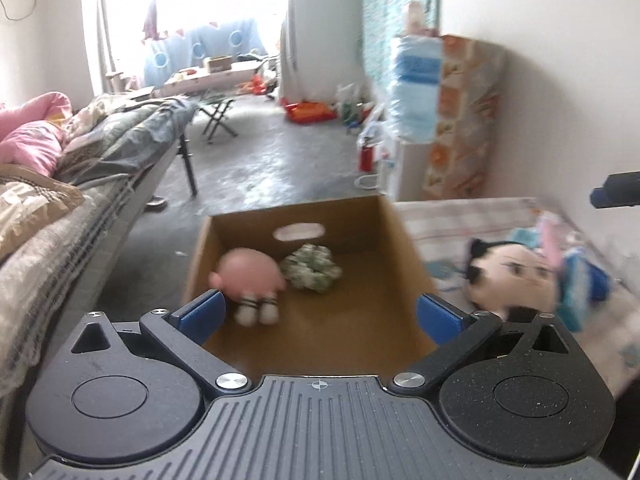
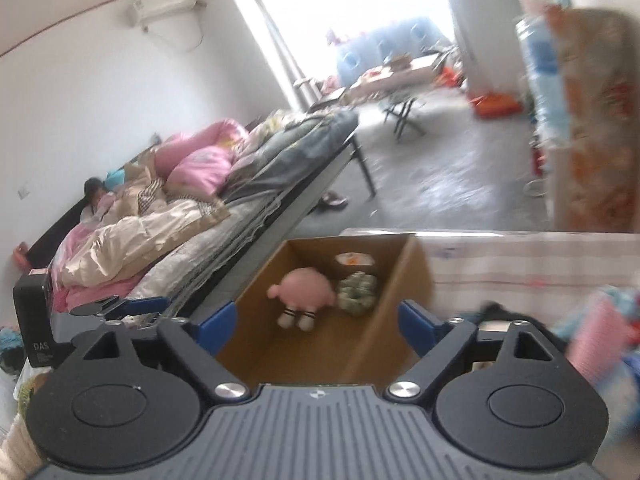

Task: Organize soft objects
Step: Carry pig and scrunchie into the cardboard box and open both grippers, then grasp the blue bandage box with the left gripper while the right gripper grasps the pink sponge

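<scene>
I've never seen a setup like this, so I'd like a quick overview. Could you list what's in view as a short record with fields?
container: open cardboard box, hand-hole in its far wall
inside box: pink plush toy and green-white fabric bundle, side by side
outside box: black-haired plush doll on the striped cloth right of the box
left gripper: fingers wide apart, nothing between them
right gripper: fingers apart, holding nothing
background: bed with pink bedding
image quality: motion blur
</scene>
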{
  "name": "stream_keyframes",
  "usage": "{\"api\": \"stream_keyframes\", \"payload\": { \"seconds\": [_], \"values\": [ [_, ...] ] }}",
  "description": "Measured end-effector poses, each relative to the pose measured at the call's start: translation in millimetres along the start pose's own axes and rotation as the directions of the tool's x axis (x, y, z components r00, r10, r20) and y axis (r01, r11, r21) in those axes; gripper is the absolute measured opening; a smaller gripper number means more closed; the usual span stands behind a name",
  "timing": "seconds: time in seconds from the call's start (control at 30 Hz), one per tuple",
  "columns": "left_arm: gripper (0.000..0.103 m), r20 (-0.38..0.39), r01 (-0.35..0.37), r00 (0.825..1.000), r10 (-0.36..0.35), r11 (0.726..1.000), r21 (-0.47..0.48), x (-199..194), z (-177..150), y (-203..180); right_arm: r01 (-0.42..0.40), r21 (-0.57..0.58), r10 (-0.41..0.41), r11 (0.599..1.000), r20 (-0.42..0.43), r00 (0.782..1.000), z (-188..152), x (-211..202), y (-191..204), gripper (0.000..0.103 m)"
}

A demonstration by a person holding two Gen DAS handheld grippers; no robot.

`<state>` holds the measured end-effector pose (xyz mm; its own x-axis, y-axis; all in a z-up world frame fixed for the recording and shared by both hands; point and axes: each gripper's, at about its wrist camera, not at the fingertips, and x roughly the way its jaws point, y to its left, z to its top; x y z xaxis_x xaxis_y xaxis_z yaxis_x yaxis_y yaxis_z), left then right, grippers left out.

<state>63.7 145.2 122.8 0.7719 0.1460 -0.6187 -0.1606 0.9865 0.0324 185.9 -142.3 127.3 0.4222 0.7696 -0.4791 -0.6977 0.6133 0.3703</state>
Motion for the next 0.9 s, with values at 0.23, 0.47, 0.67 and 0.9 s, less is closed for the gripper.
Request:
{"api": "stream_keyframes", "payload": {
  "seconds": [0.23, 0.47, 0.67, 0.9],
  "values": [
    [0.103, 0.029, 0.189, 0.982, -0.188, 0.982, -0.01, -33.5, -38.2, -53.2, 0.039, 0.095, -0.054, 0.995, 0.157, 0.986, -67.9, -107.8, -30.8, 0.097],
    [0.103, 0.013, 0.376, 0.926, -0.378, 0.924, 0.066, -7.9, -73.2, -137.1, 0.041, 0.3, -0.116, 0.953, 0.235, 0.965, -137.7, -120.4, -96.1, 0.097],
    [0.103, 0.014, 0.438, 0.89, -0.456, 0.863, 0.254, 37.0, -69.6, -223.9, 0.033, 0.493, -0.163, 0.869, 0.224, 0.961, -156.5, -85.3, -168.0, 0.083],
    [0.095, -0.057, 0.416, 0.903, -0.426, 0.834, 0.363, 105.8, -49.0, -296.3, 0.051, 0.626, -0.178, 0.778, 0.141, 0.974, -153.8, -40.3, -251.2, 0.066]
  ]
}}
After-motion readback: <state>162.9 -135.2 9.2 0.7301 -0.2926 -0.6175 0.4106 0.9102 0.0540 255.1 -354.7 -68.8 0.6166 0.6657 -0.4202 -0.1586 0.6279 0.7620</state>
